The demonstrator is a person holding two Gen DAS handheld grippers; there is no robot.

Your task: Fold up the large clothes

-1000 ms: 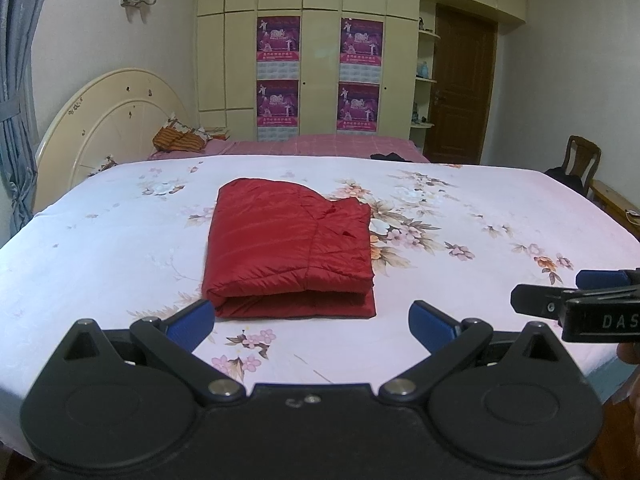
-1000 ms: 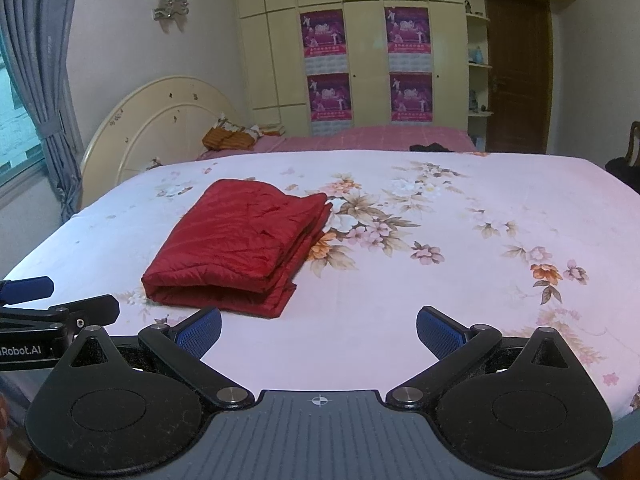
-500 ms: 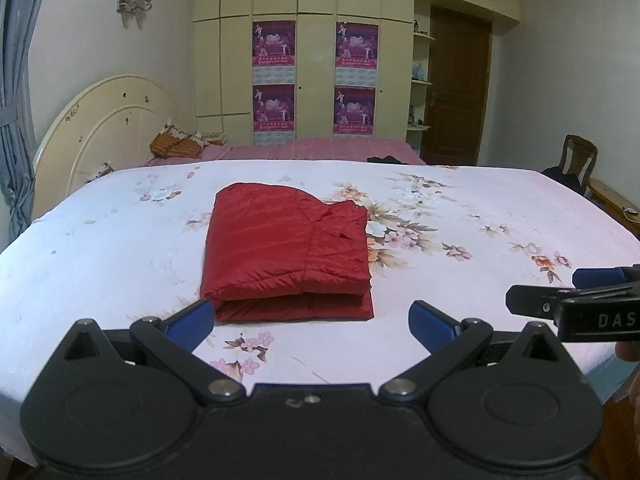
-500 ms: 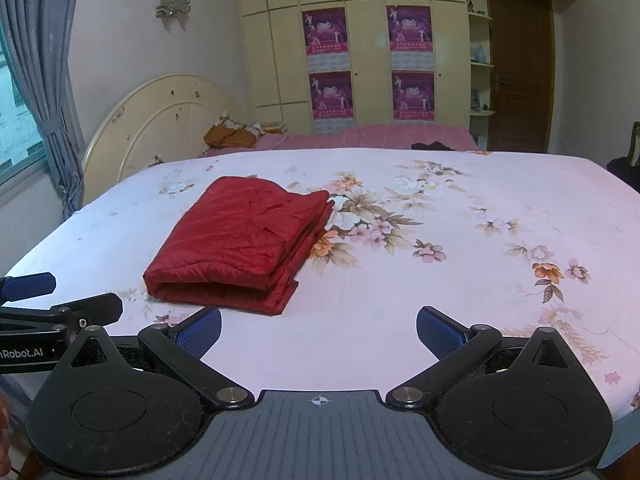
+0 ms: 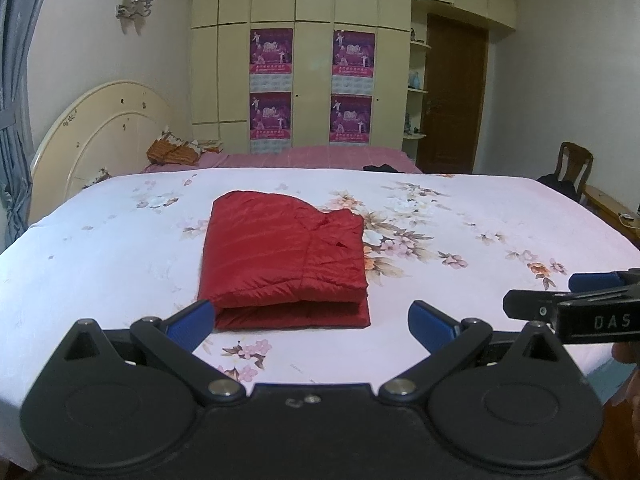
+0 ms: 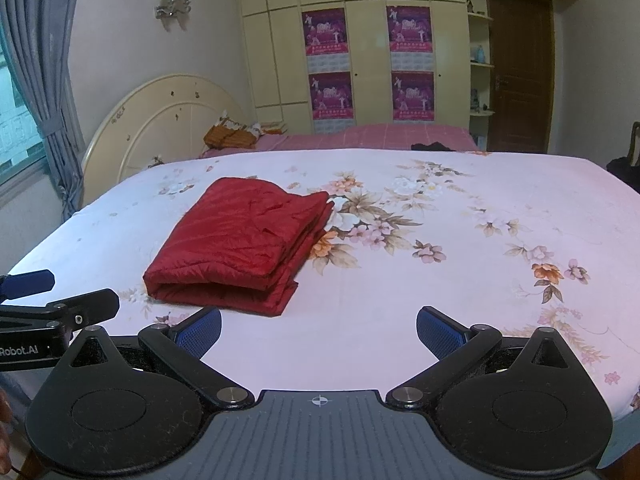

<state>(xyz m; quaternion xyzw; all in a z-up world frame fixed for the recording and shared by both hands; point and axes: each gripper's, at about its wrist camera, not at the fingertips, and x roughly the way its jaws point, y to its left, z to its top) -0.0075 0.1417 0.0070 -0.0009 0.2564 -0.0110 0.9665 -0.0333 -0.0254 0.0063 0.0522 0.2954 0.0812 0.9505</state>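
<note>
Both grippers, left [image 5: 308, 322] and right [image 6: 318, 330], retreat slightly, fingers spread wide, empty; folded red quilted jacket [image 5: 280, 256] lies ahead of them, seemingly finished.

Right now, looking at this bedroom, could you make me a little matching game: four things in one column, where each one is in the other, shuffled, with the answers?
Things:
1. jacket
2. posters
3. chair
4. left claw

Places or states:
A. on the wardrobe doors
B. open, holding nothing, at the near edge of the bed
C. folded on the flowered sheet
D. by the right wall, past the bed's far corner

Pairs: 1-C, 2-A, 3-D, 4-B
</note>
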